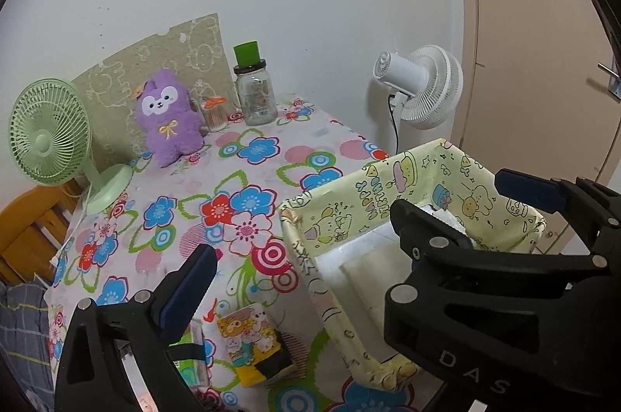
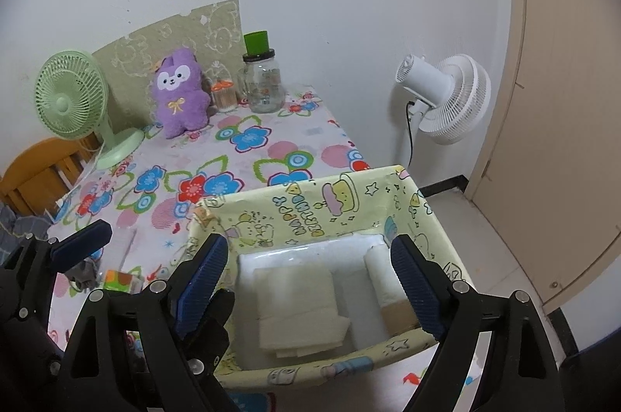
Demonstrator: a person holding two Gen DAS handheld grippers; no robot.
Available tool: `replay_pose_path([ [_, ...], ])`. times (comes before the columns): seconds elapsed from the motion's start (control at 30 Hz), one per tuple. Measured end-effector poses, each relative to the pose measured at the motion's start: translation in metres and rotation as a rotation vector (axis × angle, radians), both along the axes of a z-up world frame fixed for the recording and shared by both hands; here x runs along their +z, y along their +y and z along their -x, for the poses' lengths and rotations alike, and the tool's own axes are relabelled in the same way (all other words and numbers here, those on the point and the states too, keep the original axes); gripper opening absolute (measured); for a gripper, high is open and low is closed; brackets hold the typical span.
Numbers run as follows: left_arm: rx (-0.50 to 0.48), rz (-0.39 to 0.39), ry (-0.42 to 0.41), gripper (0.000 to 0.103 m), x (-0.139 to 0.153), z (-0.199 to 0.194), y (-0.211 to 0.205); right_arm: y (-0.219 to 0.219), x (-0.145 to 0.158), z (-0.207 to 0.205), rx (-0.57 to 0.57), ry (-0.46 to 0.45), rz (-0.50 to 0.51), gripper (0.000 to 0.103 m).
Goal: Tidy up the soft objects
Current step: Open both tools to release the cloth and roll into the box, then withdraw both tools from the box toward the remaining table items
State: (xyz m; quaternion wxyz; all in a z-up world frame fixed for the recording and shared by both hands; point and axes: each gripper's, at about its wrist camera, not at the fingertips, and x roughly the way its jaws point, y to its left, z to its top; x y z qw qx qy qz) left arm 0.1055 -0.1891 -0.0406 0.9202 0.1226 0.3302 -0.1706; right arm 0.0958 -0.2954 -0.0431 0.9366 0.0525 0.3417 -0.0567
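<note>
Both of your grippers hang above the near edge of the flowered surface (image 1: 248, 179), pitched downward over the yellow cartoon-print storage box (image 2: 310, 210). The right gripper (image 2: 310, 256) has its fingers (image 2: 205, 264) spread wide over the box's interior, with nothing between them. The left gripper (image 1: 349, 214) is likewise wide and empty, one finger over the surface, the other above the box.

Inside the box lie a folded white cloth (image 2: 299, 307) and a rolled white cloth (image 2: 382, 276), side by side on a white liner. You therefore appear to be between placements, with these items already stowed.

The purple plush toy (image 2: 180, 93) is the soft object visibly outside the box; it sits upright at the far side against the wall, well apart from both grippers. A likely next move is a long forward reach, fingers kept wide, closing around its body while avoiding the glass jar (image 2: 264, 86) and green desk fan (image 2: 73, 97) flanking it.
</note>
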Motion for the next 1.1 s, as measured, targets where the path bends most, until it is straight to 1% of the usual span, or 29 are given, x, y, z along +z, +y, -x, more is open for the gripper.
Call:
replay_pose_path([
  [0.43, 0.006, 0.014, -0.038, 0.102, 0.009, 0.014, 0.029, 0.033, 0.015, 0.014, 0.018, -0.038, 0.037, 0.088],
  [1.1, 0.062, 0.054, -0.083, 0.102, 0.017, 0.035, 0.083, 0.09, 0.029, 0.034, 0.083, -0.088, 0.069, 0.089],
])
